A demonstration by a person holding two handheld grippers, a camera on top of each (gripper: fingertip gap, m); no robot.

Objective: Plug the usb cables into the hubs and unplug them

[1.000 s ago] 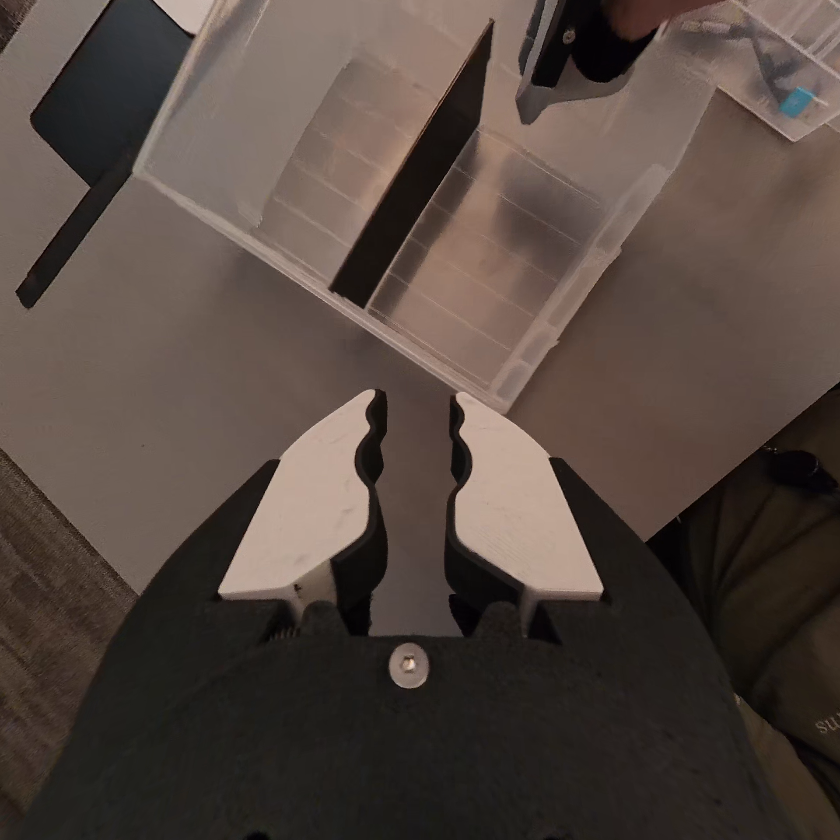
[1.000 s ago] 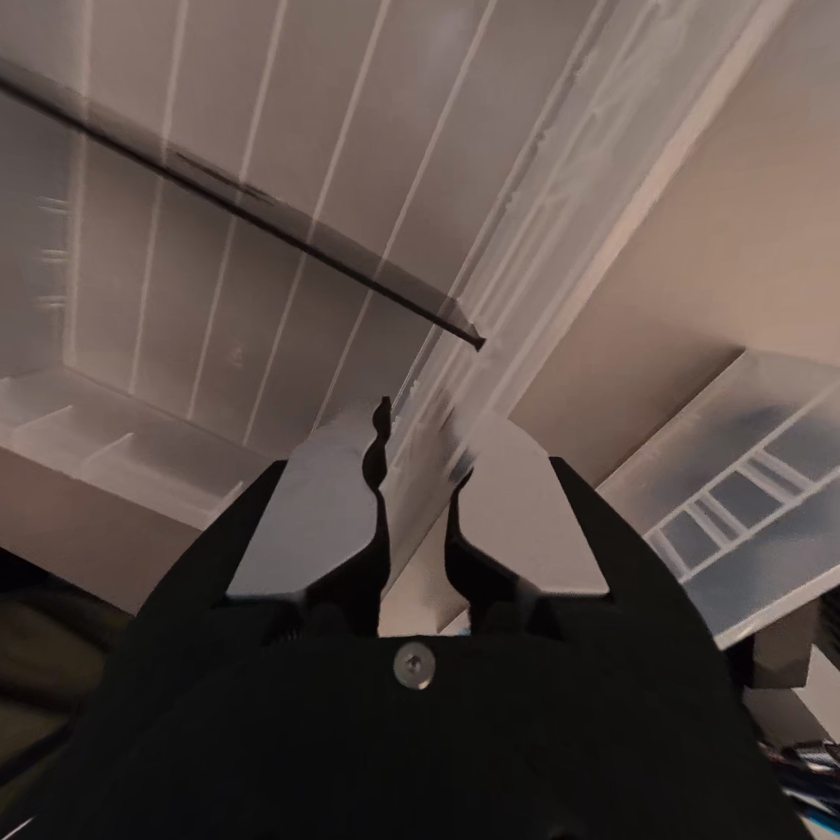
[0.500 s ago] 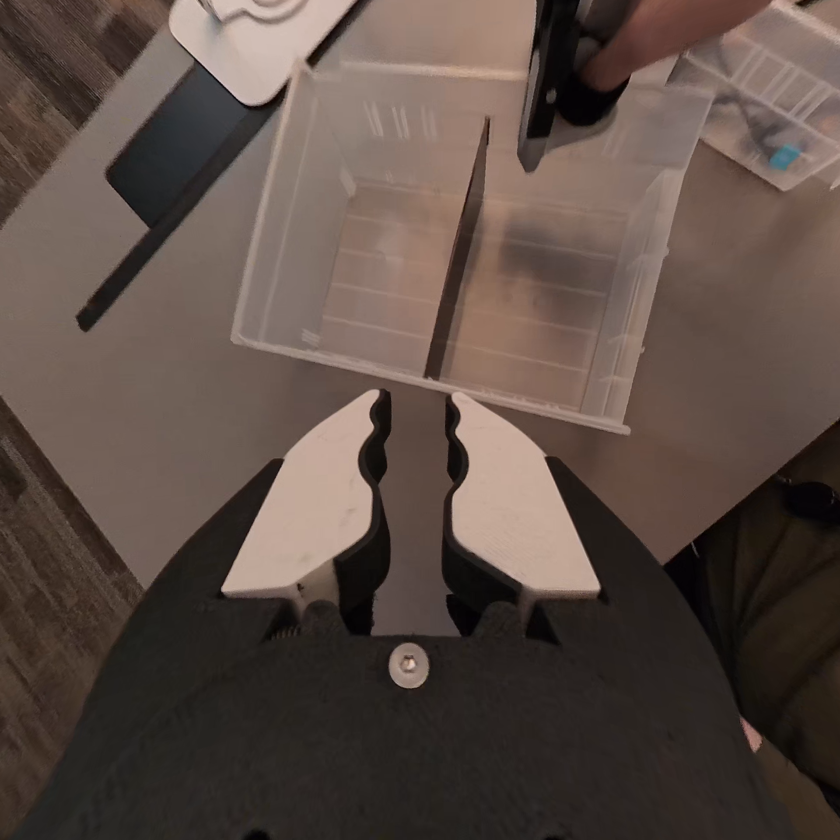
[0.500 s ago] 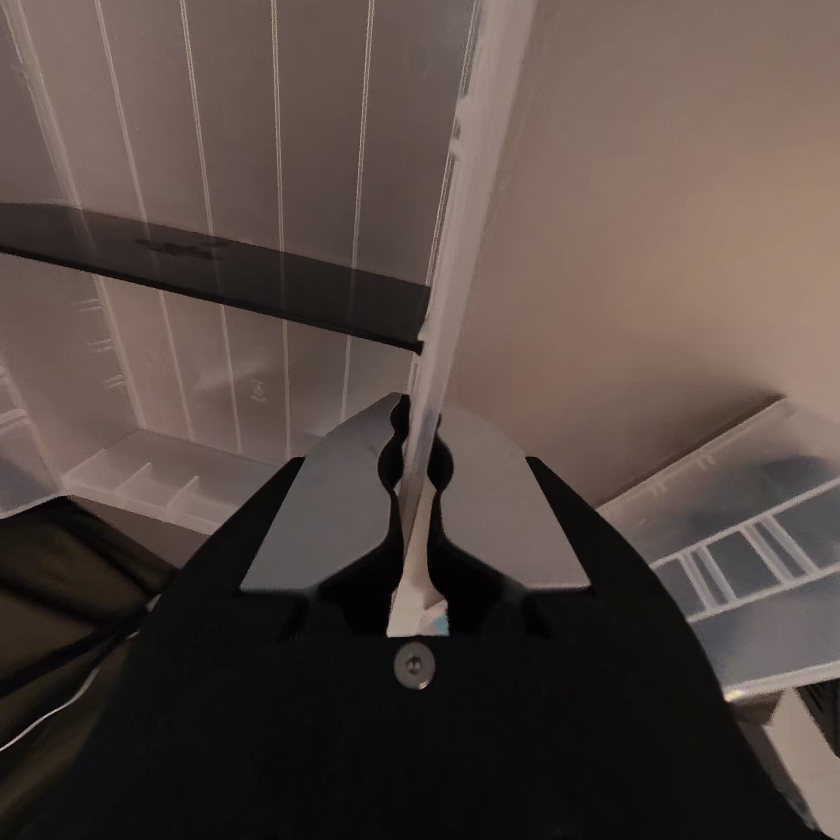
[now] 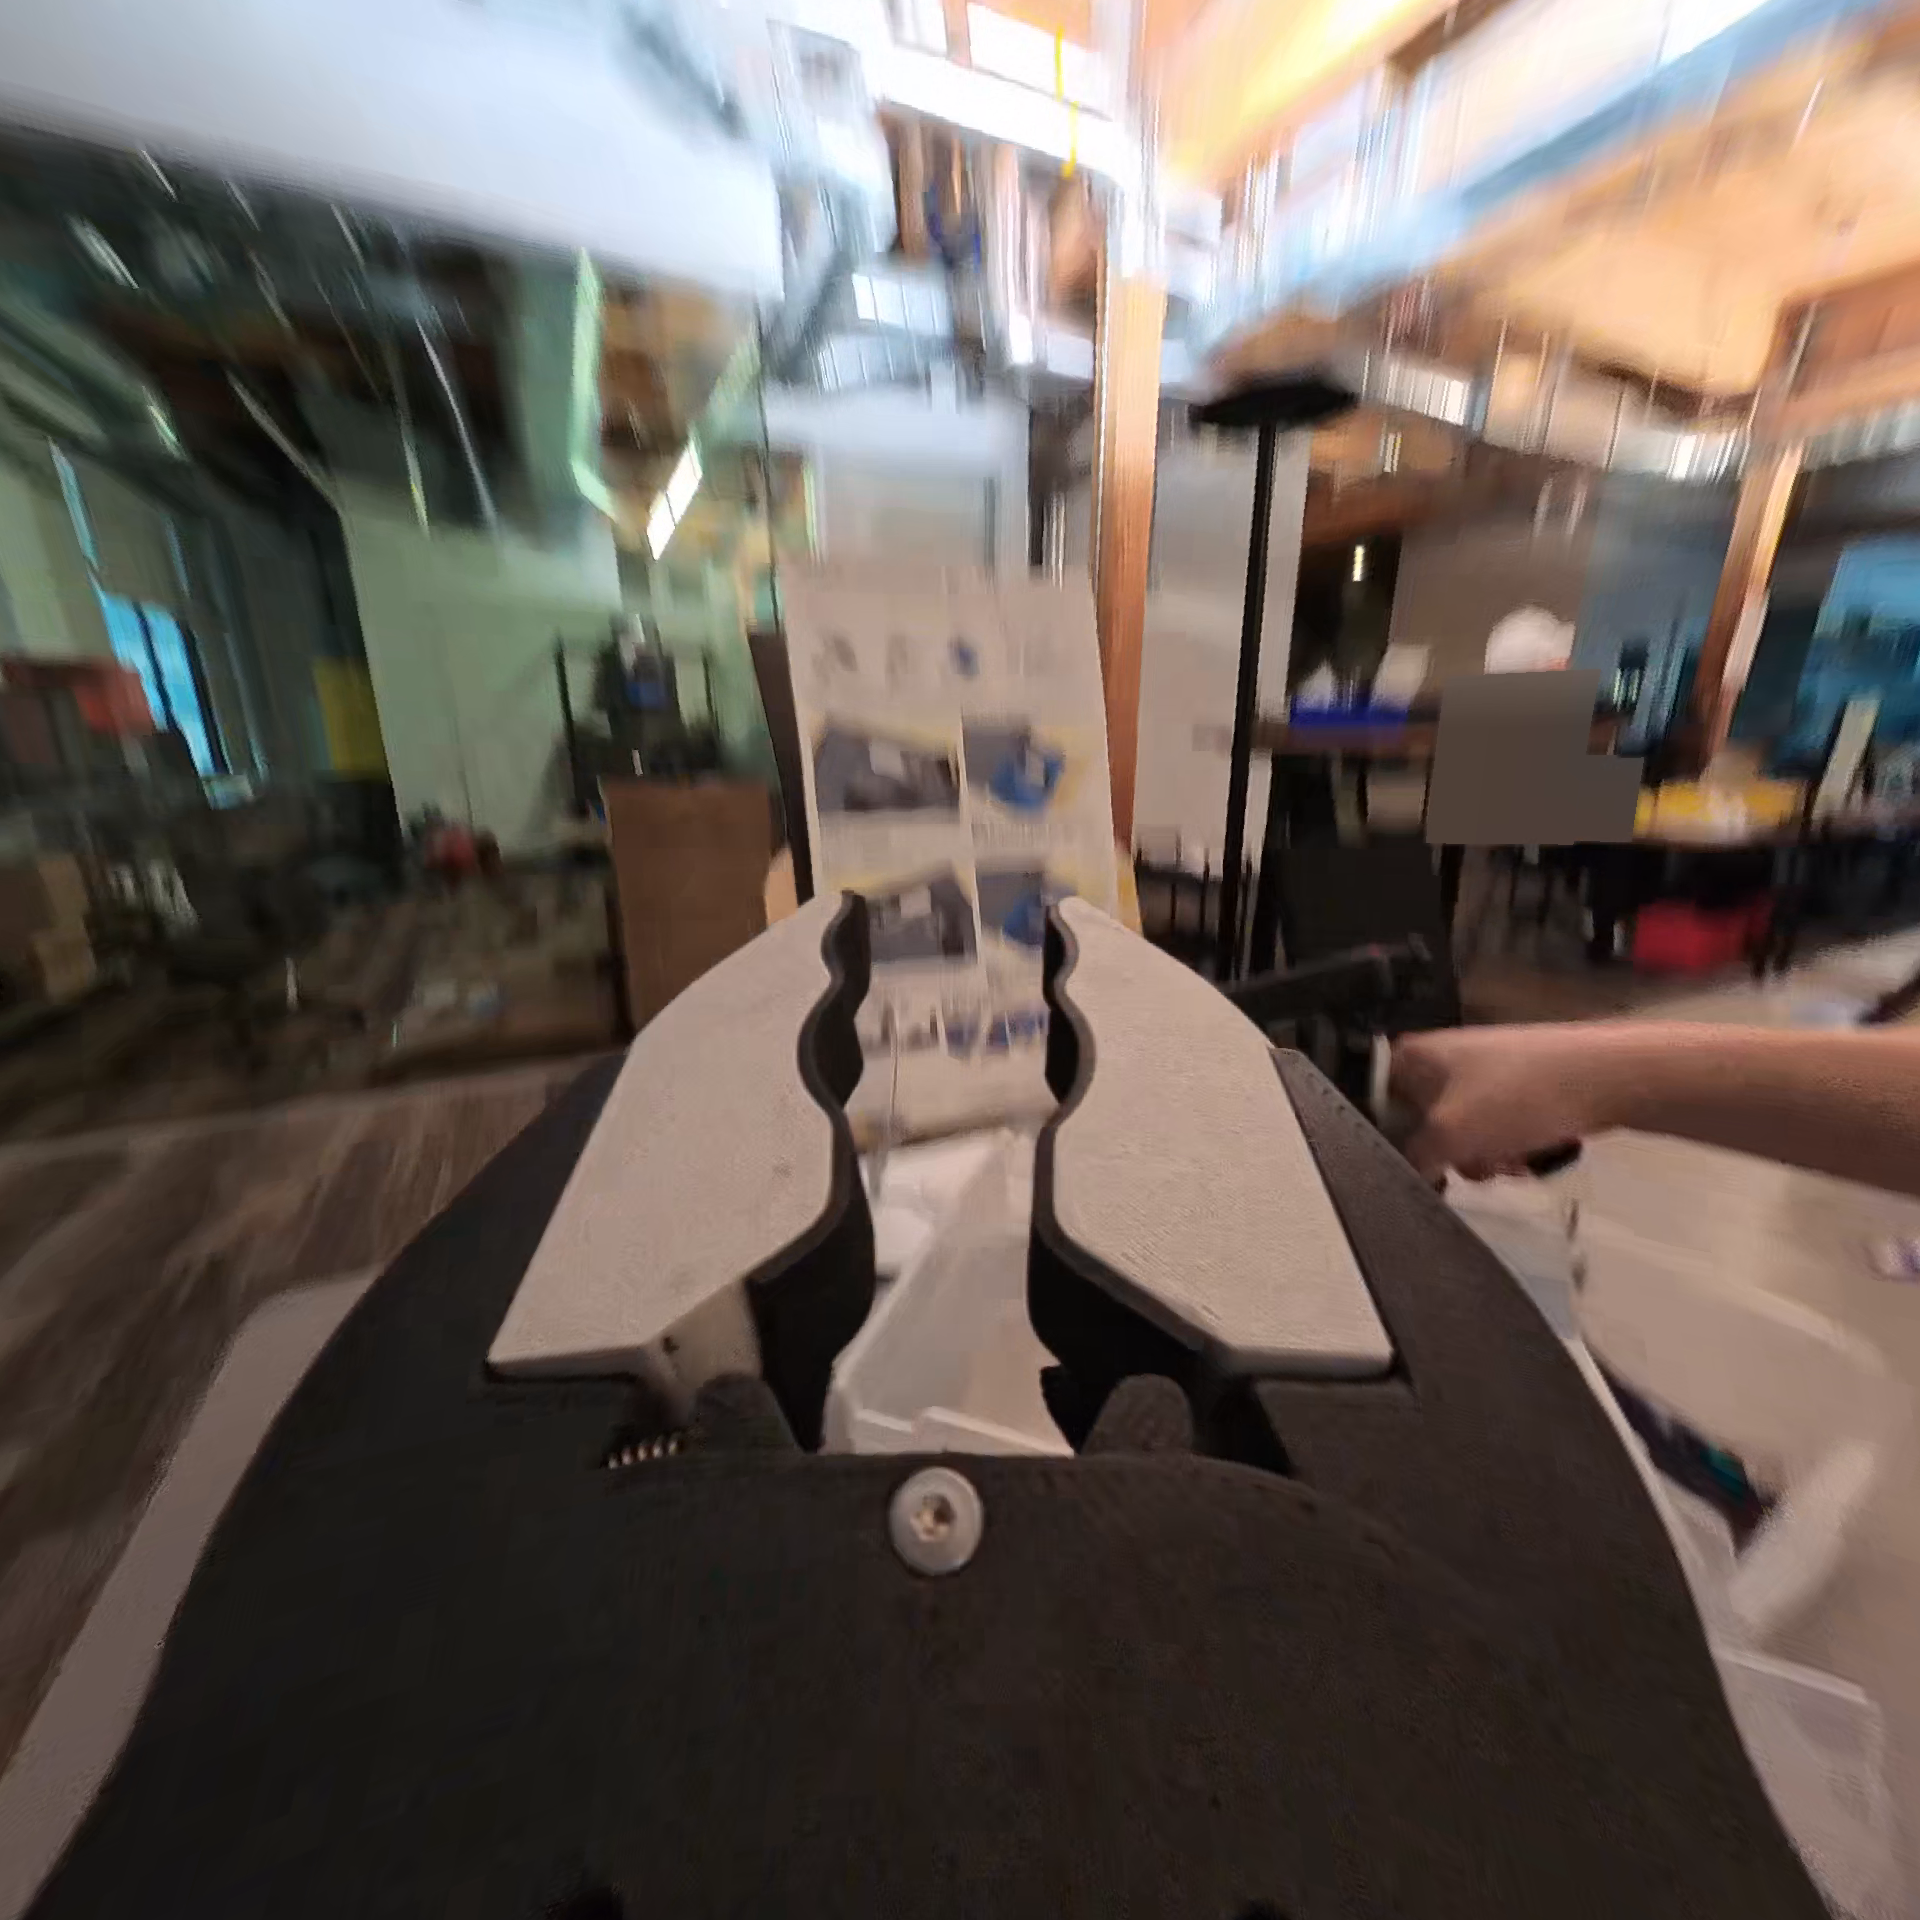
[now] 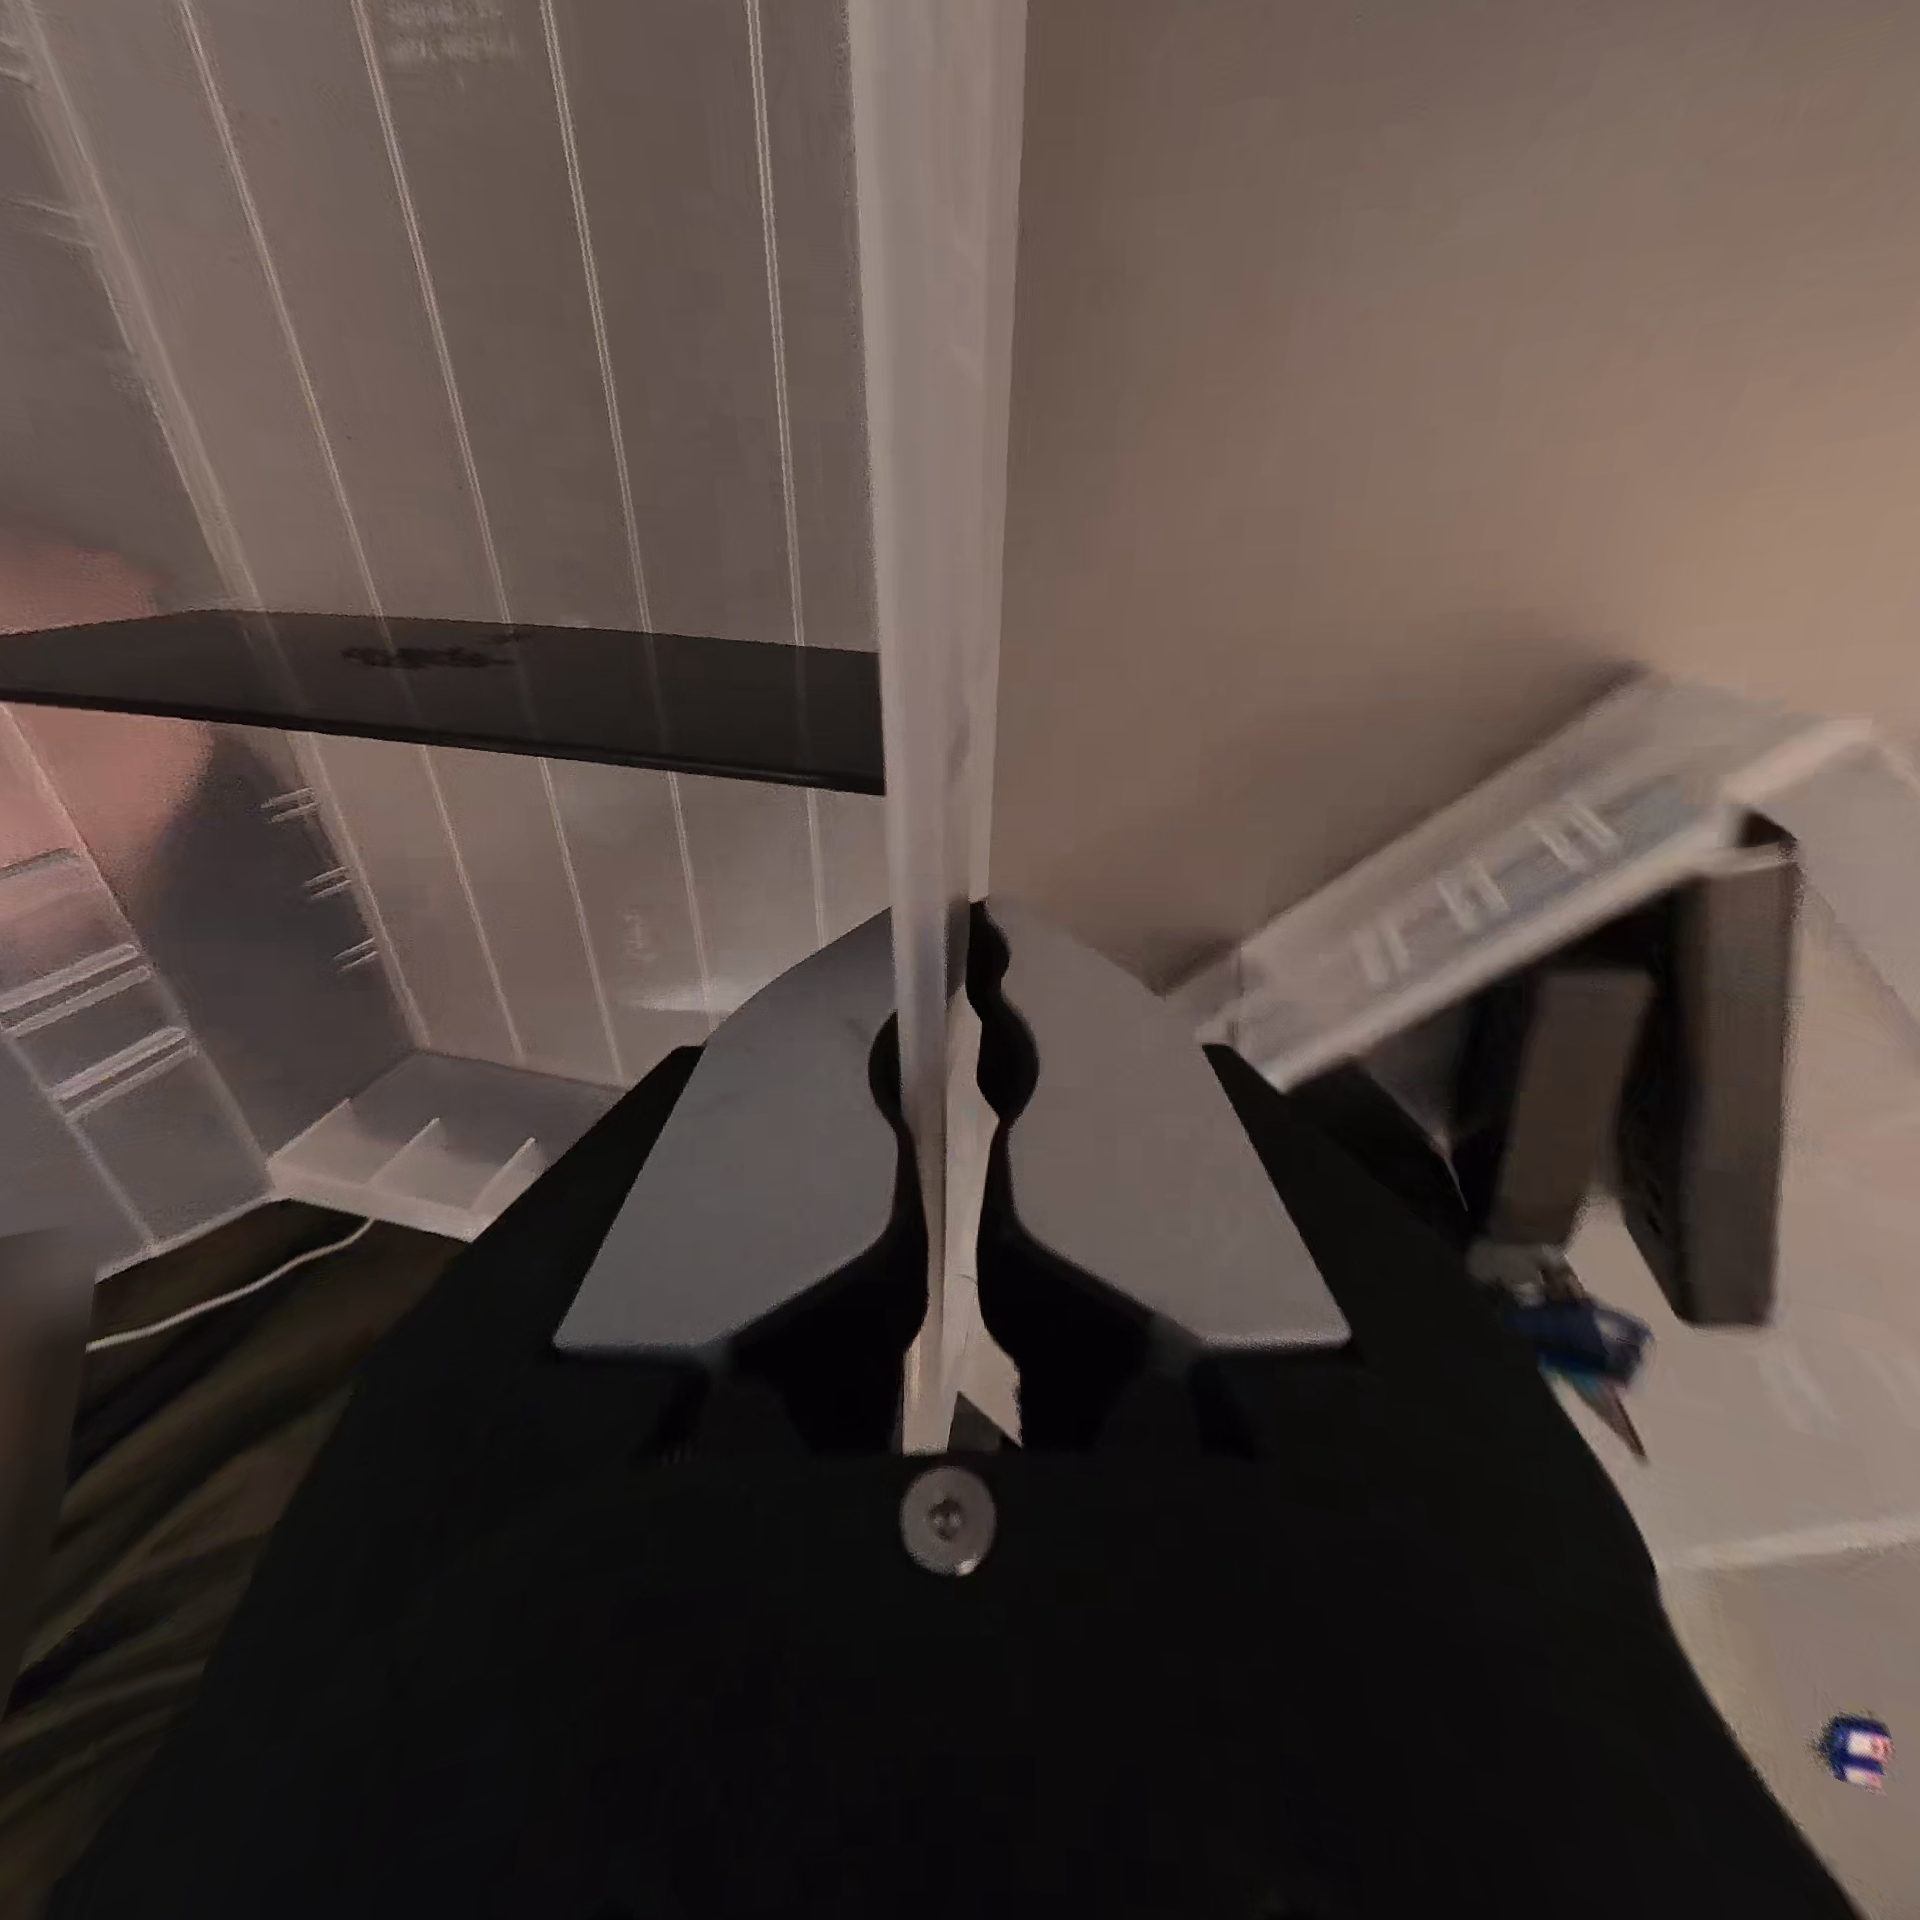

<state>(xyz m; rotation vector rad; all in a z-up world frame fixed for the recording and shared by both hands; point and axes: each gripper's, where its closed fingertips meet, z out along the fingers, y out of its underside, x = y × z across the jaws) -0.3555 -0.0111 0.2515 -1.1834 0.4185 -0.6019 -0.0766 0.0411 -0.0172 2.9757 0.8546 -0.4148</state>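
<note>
My right tongs (image 6: 940,1039) clamp the rim of the clear plastic bin with a black divider (image 6: 940,520); my left tongs (image 5: 951,1023) gape empty, pointing off into the room. No cables or hubs clearly show; I judge plugging not yet begun.
</note>
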